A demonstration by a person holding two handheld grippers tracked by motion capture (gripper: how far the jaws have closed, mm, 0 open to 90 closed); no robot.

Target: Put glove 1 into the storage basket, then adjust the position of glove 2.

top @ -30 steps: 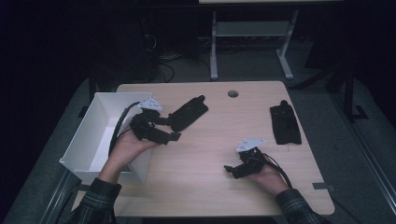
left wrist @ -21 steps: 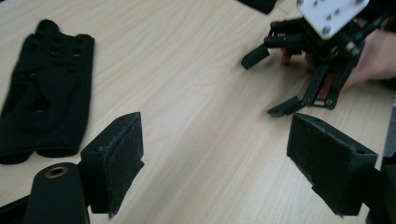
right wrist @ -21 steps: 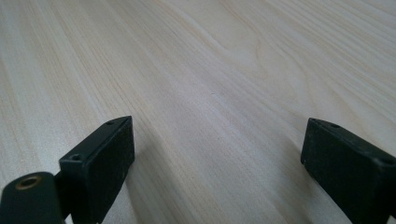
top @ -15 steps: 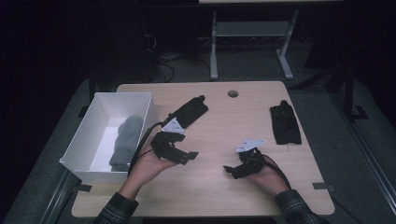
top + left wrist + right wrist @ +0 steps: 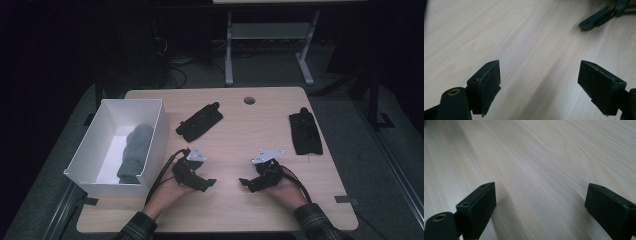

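Observation:
A white box (image 5: 152, 140) stands at the table's left with a grey cloth bundle (image 5: 135, 150) lying inside it. Two flat black cloth pieces lie on the wood: one (image 5: 200, 122) right of the box, another (image 5: 305, 132) near the right edge. My left gripper (image 5: 207, 184) rests low on the table beside the box's front corner, open, with bare wood between its fingers (image 5: 539, 75). My right gripper (image 5: 245, 184) faces it from a short way off, open (image 5: 540, 197); its jaws have just been closing a little with nothing between them. Its tips (image 5: 599, 18) appear in the left gripper view.
A round cable hole (image 5: 249, 100) sits near the table's far edge. Beyond the table stands a metal frame (image 5: 265, 45) on dark floor. Cables trail from both grippers toward the front edge.
My left hand has come away from above the box, moving right and down onto the table near the front. The grey bundle now shows in the box. The right hand has stayed put.

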